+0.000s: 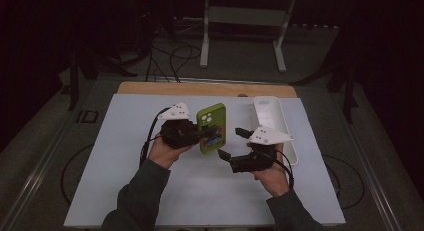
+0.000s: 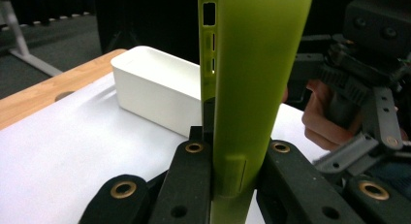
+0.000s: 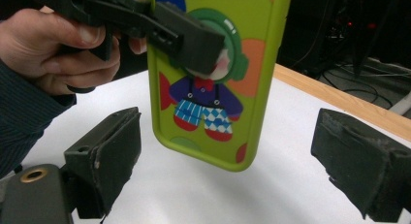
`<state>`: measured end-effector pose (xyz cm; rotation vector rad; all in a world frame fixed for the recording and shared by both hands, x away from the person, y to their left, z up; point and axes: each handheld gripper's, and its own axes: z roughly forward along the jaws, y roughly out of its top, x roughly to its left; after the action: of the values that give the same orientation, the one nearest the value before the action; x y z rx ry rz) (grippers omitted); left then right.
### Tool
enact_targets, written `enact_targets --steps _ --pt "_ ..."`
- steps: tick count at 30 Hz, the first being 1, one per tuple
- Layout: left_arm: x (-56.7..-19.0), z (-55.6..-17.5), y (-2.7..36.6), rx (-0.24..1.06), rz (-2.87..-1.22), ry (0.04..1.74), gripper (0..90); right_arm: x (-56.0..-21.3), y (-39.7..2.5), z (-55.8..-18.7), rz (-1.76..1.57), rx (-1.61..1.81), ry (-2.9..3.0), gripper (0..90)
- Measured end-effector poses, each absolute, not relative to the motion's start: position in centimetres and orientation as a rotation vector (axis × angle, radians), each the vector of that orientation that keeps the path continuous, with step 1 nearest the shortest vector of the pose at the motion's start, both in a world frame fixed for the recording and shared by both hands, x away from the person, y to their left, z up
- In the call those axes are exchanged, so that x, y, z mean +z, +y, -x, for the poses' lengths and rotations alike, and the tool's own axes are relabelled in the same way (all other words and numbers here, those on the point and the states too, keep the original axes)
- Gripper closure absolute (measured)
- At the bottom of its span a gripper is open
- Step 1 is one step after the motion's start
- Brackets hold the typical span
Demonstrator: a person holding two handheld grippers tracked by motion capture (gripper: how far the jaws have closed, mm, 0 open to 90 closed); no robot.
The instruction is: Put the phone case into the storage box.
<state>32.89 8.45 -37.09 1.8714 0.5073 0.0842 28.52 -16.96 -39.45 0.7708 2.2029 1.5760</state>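
A lime-green phone case point(image 1: 212, 127) with a cartoon figure printed on it is held off the white mat, edge-on in the left gripper view point(image 2: 252, 64). My left gripper point(image 1: 207, 134) is shut on its lower half, the jaws clamped on both faces point(image 2: 232, 158). In the right gripper view the case point(image 3: 213, 103) hangs upright just beyond my right gripper point(image 3: 228, 163), whose pads point(image 3: 109, 156) stand wide apart with nothing between them. My right gripper point(image 1: 233, 143) sits open just right of the case, not touching it.
A white oblong tray point(image 1: 274, 122) lies on the mat to the right, behind my right gripper, seen also in the left gripper view point(image 2: 155, 88). The white mat point(image 1: 130, 161) covers a wooden tabletop point(image 1: 200, 88). A metal stand and cables are on the floor beyond.
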Motion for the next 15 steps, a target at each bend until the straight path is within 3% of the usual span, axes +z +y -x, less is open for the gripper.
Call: enact_targets --steps 15 --pt "-37.85 -33.03 8.13 0.035 -1.903 0.456 86.6 -38.5 -17.25 -28.64 -0.741 1.512 2.28 12.8"
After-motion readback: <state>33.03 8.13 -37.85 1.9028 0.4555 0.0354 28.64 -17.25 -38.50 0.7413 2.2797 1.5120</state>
